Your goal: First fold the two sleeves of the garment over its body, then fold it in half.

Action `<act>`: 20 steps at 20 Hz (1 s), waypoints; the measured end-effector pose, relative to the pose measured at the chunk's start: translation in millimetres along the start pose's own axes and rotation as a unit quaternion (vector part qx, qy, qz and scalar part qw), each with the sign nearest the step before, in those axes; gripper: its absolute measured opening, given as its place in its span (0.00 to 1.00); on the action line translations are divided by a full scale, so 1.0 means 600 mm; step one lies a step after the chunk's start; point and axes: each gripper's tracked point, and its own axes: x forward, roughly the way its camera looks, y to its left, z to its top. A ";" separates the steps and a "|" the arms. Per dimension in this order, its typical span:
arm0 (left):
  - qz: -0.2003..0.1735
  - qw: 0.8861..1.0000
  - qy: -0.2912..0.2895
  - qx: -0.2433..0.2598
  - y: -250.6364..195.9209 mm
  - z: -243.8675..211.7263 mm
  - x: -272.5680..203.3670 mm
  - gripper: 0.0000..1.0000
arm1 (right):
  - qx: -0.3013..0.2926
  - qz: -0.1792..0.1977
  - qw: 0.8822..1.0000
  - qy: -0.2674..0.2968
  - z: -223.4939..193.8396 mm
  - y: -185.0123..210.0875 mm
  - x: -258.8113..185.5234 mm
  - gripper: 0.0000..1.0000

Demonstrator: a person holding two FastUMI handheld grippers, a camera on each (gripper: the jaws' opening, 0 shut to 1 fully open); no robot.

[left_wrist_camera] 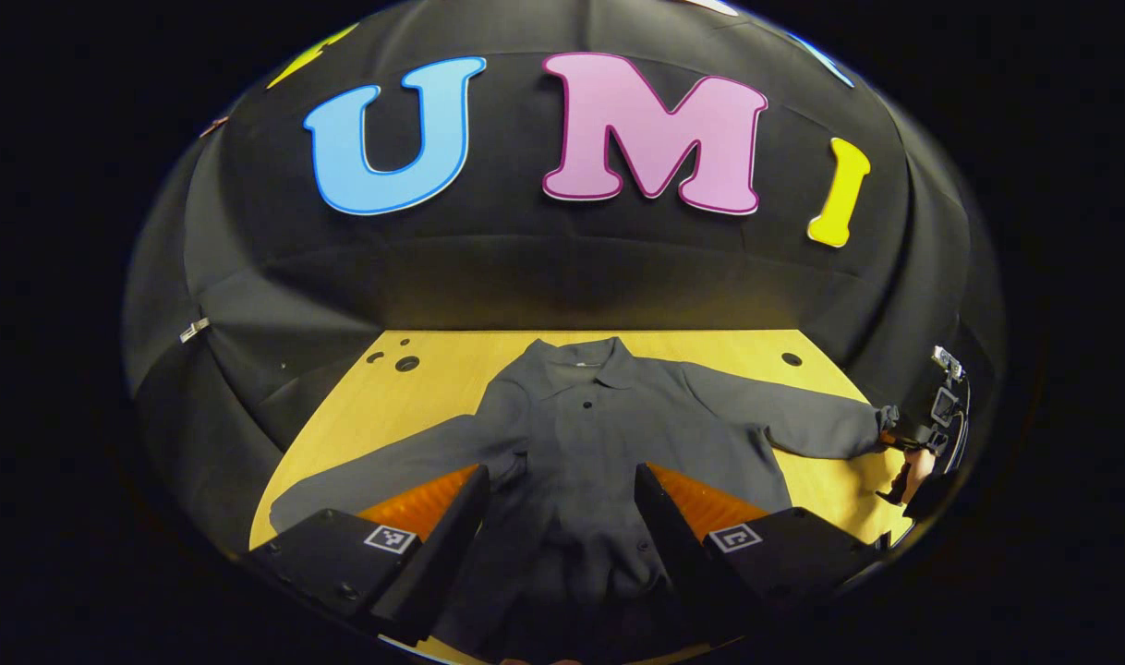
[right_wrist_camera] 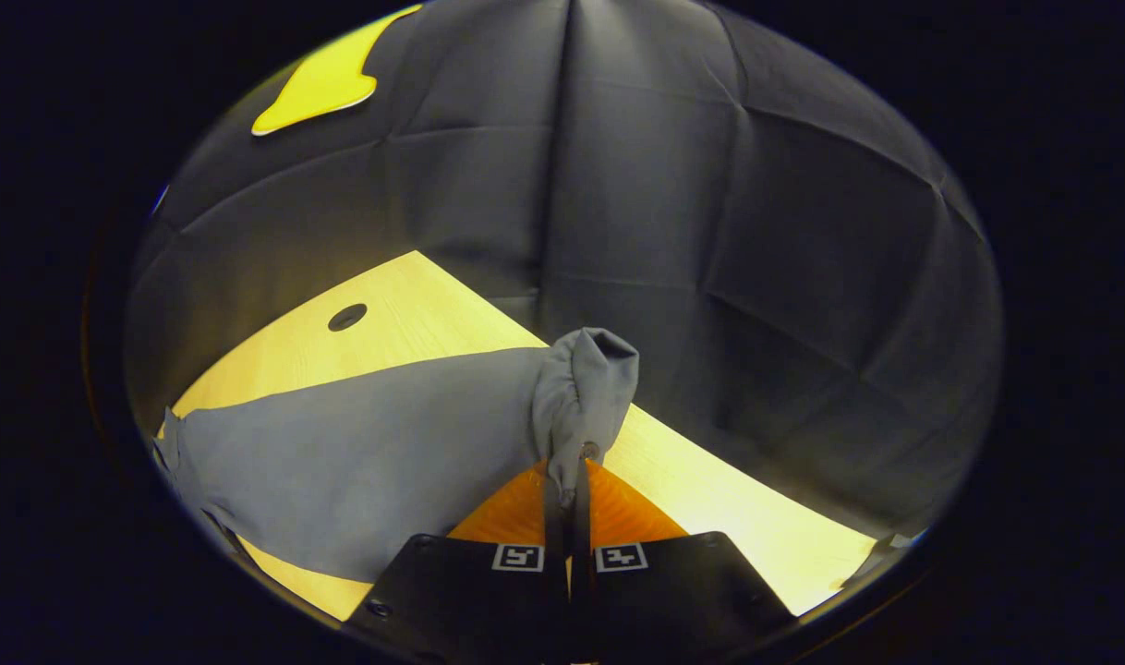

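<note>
The shirt (left_wrist_camera: pixel 581 434) is spread flat on the table (left_wrist_camera: pixel 433 369), collar away, ready for folding. The left gripper (left_wrist_camera: pixel 558 503) is held spread above the body, idle. The right sleeve's cuff (right_wrist_camera: pixel 581 392) is pinched by the right gripper (right_wrist_camera: pixel 567 489), presumably to be carried over the body.

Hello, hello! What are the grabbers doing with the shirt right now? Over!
Right gripper shut on sleeve cuff. Left gripper open, above shirt. Shirt flat on table, sleeves unfolded. Nothing in the way.
</note>
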 end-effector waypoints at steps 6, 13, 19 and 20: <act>0.019 1.000 -0.001 -0.015 0.032 -0.010 0.000 0.99 | -0.097 0.055 0.992 -0.066 0.043 0.017 -0.004 0.06; 0.040 0.998 -0.011 -0.040 0.066 -0.018 -0.015 0.99 | -0.165 0.138 0.970 -0.112 0.047 0.019 -0.017 0.05; 0.063 0.995 -0.016 -0.071 0.115 -0.033 -0.033 0.99 | -0.187 0.214 0.948 -0.143 0.065 0.032 -0.039 0.05; 0.068 0.995 -0.016 -0.076 0.125 -0.038 -0.036 0.99 | -0.194 0.228 0.942 -0.149 0.069 0.037 -0.043 0.05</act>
